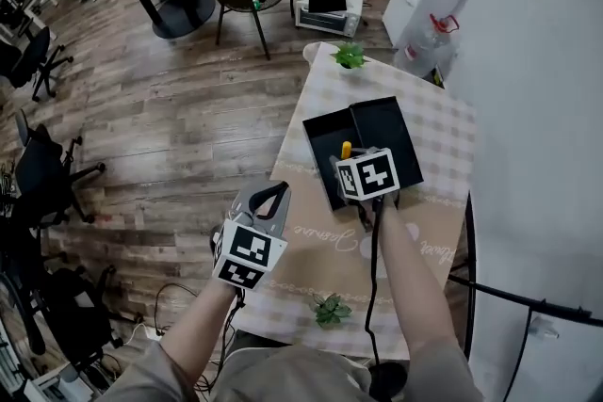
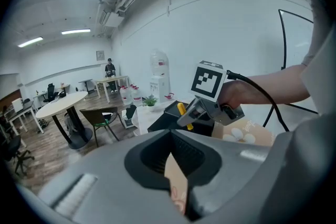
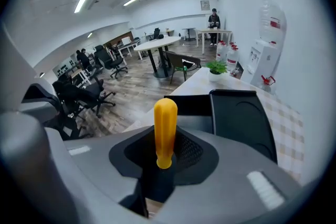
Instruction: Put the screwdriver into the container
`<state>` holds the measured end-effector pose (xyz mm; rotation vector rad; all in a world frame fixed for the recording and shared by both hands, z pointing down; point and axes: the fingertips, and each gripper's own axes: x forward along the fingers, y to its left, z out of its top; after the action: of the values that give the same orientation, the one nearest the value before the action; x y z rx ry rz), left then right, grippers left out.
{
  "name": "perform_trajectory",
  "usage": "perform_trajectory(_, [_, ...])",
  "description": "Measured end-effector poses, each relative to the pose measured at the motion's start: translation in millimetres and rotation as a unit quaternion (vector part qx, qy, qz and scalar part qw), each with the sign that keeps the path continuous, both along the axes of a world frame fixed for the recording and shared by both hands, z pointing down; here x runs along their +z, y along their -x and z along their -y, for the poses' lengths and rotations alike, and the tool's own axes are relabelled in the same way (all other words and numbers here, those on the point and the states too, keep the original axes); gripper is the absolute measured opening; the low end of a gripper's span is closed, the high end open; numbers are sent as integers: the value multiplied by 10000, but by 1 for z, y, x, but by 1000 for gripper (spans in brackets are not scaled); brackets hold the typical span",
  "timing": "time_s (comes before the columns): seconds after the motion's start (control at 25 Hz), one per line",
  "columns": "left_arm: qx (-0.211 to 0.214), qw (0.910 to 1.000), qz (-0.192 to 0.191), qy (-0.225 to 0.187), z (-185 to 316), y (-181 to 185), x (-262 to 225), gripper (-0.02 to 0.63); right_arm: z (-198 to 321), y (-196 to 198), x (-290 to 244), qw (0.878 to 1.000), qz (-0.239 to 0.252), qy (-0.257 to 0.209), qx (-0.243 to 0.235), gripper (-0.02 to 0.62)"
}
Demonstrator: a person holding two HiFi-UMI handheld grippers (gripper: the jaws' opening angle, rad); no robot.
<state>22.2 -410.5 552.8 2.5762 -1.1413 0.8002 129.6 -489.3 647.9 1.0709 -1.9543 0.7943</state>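
My right gripper [image 3: 164,162] is clenched on the screwdriver [image 3: 165,128]; its yellow handle stands upright between the jaws. In the head view I see the screwdriver just over the open black container [image 1: 400,136] that lies on the bench [image 1: 448,141]. My left gripper [image 2: 176,162] is closed on nothing and hovers at the left edge of the bench, apart from the container.

One screwdriver [image 3: 165,131], one container [image 1: 318,144]

Smooth yellow plastic screwdriver handle [image 3: 165,128]; matt black plastic container [image 1: 325,141]; wood floor [image 1: 188,108].
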Motion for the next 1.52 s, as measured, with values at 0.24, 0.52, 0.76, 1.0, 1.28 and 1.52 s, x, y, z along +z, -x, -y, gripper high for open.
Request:
perform_trajectory(0.24, [-166, 9995, -144, 247, 10, 13, 22, 0, 8, 7, 47, 9988, -322, 350, -118, 117])
perform_trajectory(0.52, [-104, 9991, -186, 372, 15, 16, 35, 0, 9, -1, 87, 9965, -430, 711, 66, 118])
perform_trajectory(0.76, [-57, 9984, -189, 523, 8, 17, 47, 0, 11, -4, 94, 9964, -294, 736, 294, 145])
perform_trajectory(1.0, [-35, 9987, -183, 464, 3, 21, 40, 0, 7, -6, 72, 9970, 11, 542, 550, 165])
perform_trajectory(1.28, [-120, 9997, -190, 120, 5, 28, 3, 0, 0, -16, -6, 9960, 387, -276, 757, 117])
perform_trajectory(1.52, [-143, 9987, -279, -390, 1, 29, -53, 0, -25, -16, -96, 9857, 858, -1221, 785, 74])
